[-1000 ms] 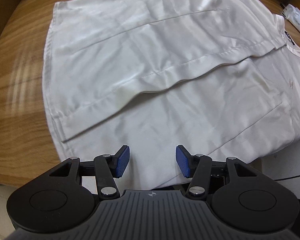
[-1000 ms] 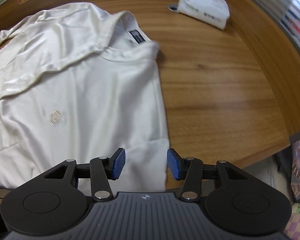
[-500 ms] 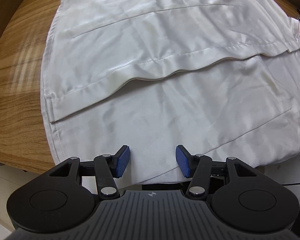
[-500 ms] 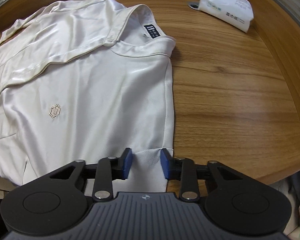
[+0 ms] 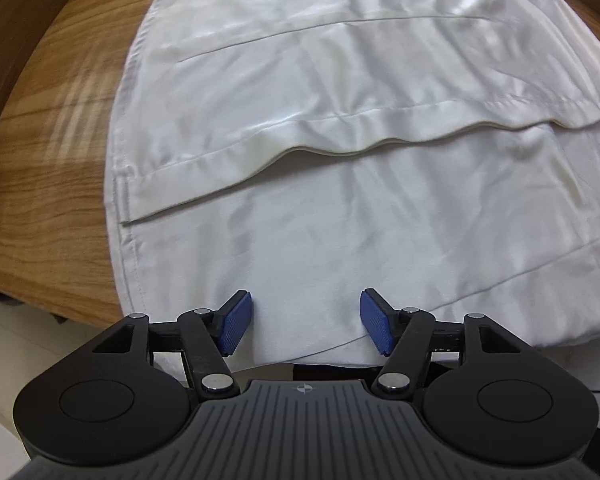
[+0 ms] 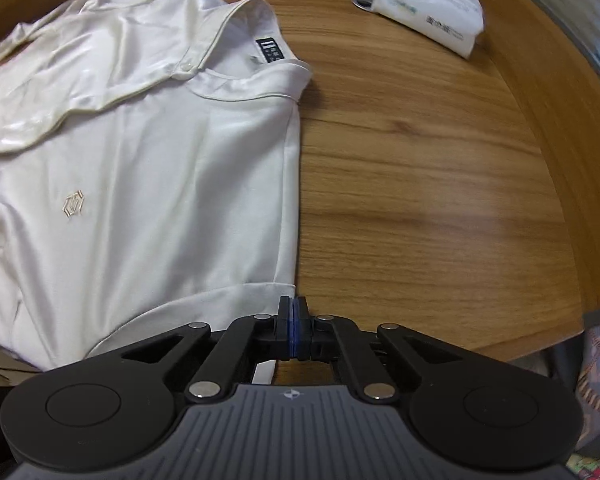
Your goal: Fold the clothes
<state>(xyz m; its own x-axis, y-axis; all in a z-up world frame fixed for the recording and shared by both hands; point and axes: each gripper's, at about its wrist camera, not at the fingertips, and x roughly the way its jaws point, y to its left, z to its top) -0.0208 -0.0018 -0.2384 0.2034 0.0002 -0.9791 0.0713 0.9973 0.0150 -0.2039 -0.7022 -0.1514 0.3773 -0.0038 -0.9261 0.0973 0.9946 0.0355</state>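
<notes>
My right tongs (image 6: 294, 330) pinch the near right corner of the white shirt (image 6: 148, 184) spread on the tabletop (image 6: 420, 184); my left tongs (image 5: 305, 322), just widened, straddle its near hem, ready to fold.

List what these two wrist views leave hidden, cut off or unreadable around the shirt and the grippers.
- Right wrist view: whether the right gripper, its fingers just closed, actually pinches the shirt edge; the pads hide it.
- Right wrist view: print on the white packet and the collar label; too small and blurred.
- Left wrist view: the shirt's near edge below the open left gripper; the gripper body covers it.
- Left wrist view: the collar end; cut off by the right edge.
</notes>
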